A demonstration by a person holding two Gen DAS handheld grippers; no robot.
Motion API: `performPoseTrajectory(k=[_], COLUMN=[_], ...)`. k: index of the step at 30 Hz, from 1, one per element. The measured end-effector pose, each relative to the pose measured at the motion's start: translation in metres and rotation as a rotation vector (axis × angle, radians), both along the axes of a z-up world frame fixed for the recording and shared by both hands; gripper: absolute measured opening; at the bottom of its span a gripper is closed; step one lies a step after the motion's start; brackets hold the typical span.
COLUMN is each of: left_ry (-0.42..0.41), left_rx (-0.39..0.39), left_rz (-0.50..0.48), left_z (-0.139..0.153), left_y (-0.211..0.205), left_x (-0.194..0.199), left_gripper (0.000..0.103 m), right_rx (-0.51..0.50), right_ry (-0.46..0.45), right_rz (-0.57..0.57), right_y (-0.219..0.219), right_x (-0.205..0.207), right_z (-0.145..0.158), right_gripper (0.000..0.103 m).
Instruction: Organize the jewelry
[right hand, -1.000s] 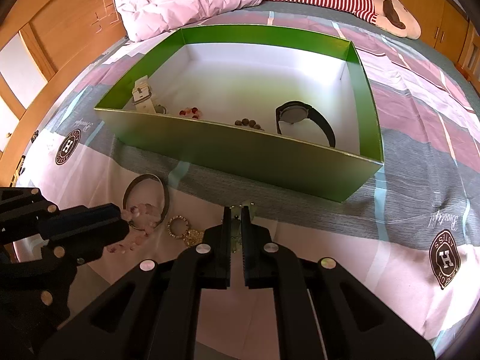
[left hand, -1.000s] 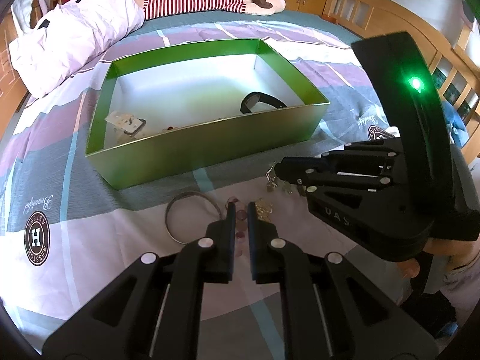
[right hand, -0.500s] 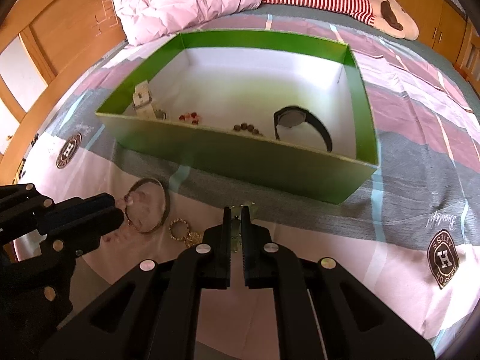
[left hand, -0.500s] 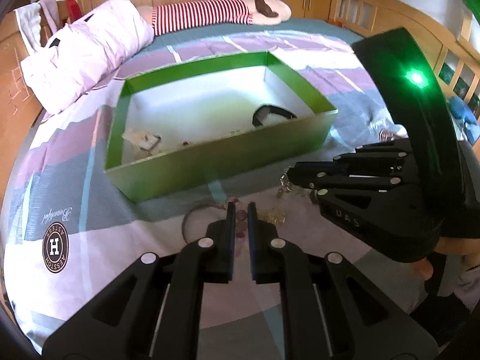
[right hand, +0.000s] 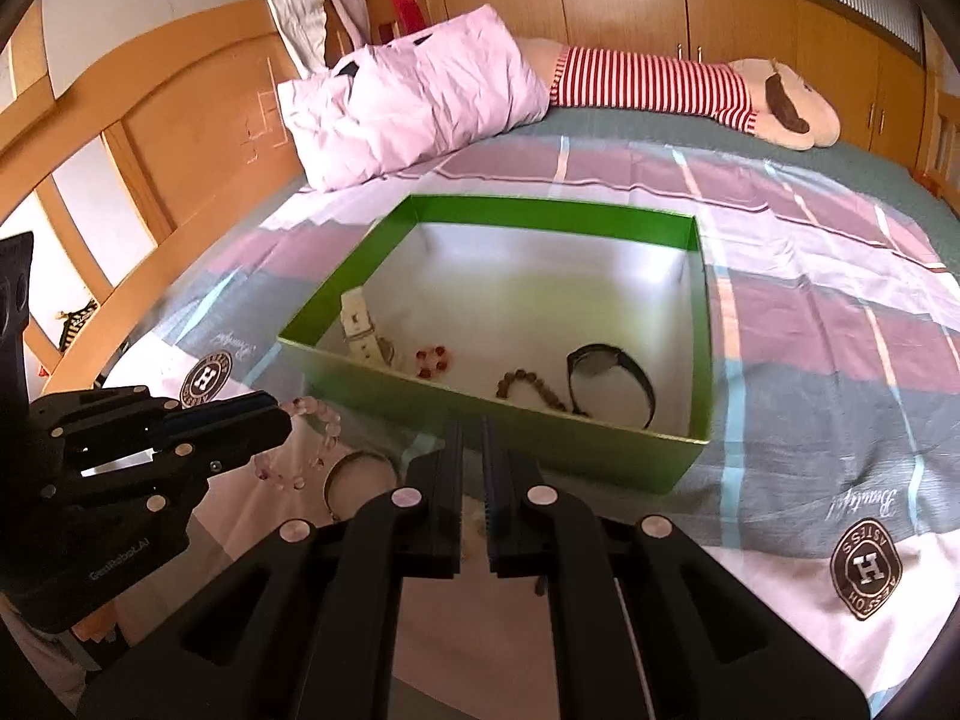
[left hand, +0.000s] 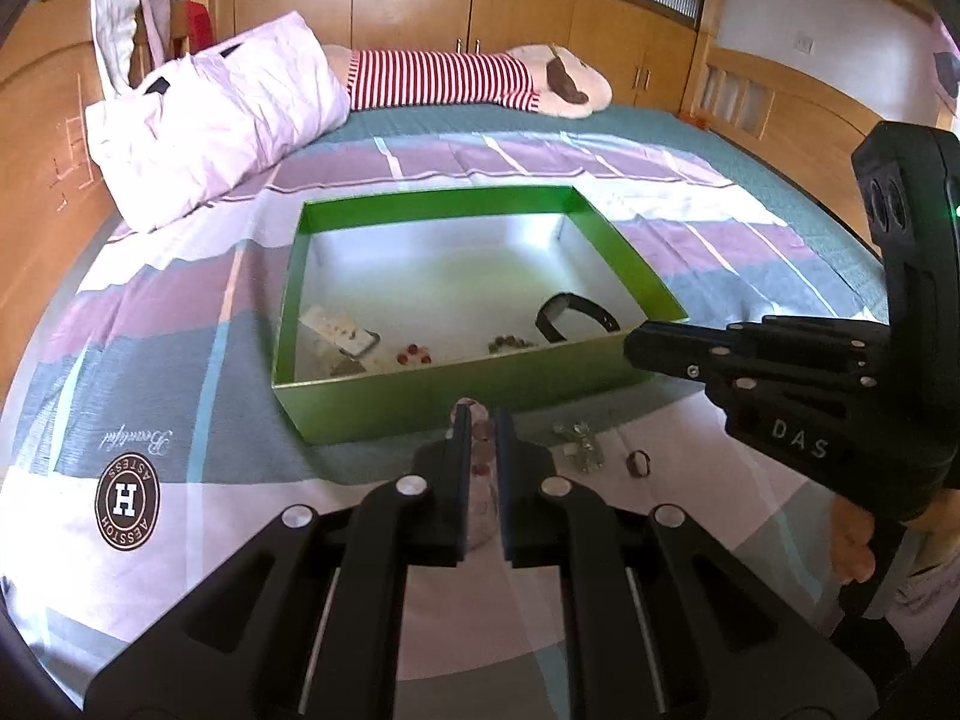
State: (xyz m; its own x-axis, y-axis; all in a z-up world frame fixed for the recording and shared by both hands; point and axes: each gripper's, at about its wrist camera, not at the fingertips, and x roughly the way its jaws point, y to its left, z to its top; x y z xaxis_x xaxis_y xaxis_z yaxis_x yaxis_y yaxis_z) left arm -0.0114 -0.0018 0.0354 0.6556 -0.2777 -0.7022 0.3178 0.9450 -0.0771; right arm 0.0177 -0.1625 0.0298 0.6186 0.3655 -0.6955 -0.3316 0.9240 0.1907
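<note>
A green box (left hand: 456, 387) (right hand: 696, 324) sits on the bed and holds a black watch (right hand: 612, 375), a brown bead string (right hand: 528, 387), red beads (right hand: 432, 358) and a cream strap (right hand: 360, 330). My left gripper (left hand: 481, 420) (right hand: 282, 420) is shut on a pink bead bracelet (right hand: 306, 444), lifted above the sheet in front of the box. My right gripper (right hand: 471, 429) (left hand: 636, 348) is shut, raised near the box's front right corner; I see nothing in it. A gold chain piece (left hand: 579, 447) and a small ring (left hand: 638, 463) lie on the sheet. A metal bangle (right hand: 360, 474) lies below the bracelet.
A pink pillow (left hand: 228, 114) and a striped plush toy (left hand: 480, 78) lie at the far end of the bed. A wooden bed rail (right hand: 150, 138) runs along the left. Wooden cupboards stand behind.
Both grippers have risen from the sheet. My left gripper lifted the pink bead bracelet off the bed. The gold chain piece that was at my right gripper now lies on the sheet.
</note>
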Motion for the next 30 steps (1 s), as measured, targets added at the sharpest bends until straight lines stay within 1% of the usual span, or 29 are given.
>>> performPoseTrajectory(k=[3,6,9,13,15,16,17,18,19,23,26,27,28,29,30], left_ry=[-0.007,0.022,0.07,0.113,0.132,0.138,0.144,0.152,0.161,0.199,0.22,0.226,0.23,0.235,0.245], left_rx=[-0.001,-0.001,-0.012,-0.031,-0.053,-0.057,-0.059,-0.061,-0.063,-0.079,-0.091,-0.096,-0.099,-0.1,-0.101], left_rz=[-0.004,0.001,0.015,0.045,0.057,0.061,0.066,0.073,0.076,0.099,0.125,0.138,0.149,0.159,0.17], left_z=[0.001,-0.005,-0.013,-0.02,-0.022,-0.024,-0.025,-0.027,-0.029,-0.036,-0.041,-0.042,-0.042,-0.043,-0.045], left_y=[-0.001,0.001,0.004,0.011,0.015,0.016,0.017,0.018,0.019,0.023,0.029,0.032,0.035,0.037,0.039], left_x=[-0.001,0.004,0.01,0.016,0.018,0.019,0.02,0.021,0.023,0.028,0.032,0.033,0.034,0.036,0.037], left_gripper=[0.008,0.008,0.008,0.008,0.008,0.008,0.008,0.008,0.012,0.019,0.024,0.028,0.03,0.035,0.036], right_rx=[-0.001,-0.039,-0.068,-0.029,-0.019,-0.023,-0.028,-0.037,-0.043,-0.084,-0.143,-0.157,-0.162,-0.16,-0.151], right_ry=[0.002,0.047,0.114,0.23,0.274,0.283,0.287,0.286,0.282,0.249,0.243,0.241,0.244,0.251,0.254], right_rz=[-0.003,0.002,-0.04,-0.116,-0.128,-0.129,-0.127,-0.122,-0.111,-0.036,0.008,0.013,0.019,0.022,0.018], right_y=[-0.001,0.002,-0.002,-0.022,-0.026,-0.026,-0.024,-0.02,-0.017,0.005,0.019,0.022,0.023,0.024,0.022], right_x=[0.002,0.006,0.014,0.028,0.033,0.034,0.034,0.034,0.034,0.031,0.028,0.027,0.026,0.026,0.026], right_z=[0.0,-0.009,-0.024,-0.045,-0.055,-0.058,-0.061,-0.064,-0.066,-0.069,-0.076,-0.078,-0.08,-0.081,-0.08], right_gripper=[0.006,0.006,0.008,0.008,0.01,0.019,0.032,0.036,0.039,0.04,0.039,0.038,0.023,0.01,0.01])
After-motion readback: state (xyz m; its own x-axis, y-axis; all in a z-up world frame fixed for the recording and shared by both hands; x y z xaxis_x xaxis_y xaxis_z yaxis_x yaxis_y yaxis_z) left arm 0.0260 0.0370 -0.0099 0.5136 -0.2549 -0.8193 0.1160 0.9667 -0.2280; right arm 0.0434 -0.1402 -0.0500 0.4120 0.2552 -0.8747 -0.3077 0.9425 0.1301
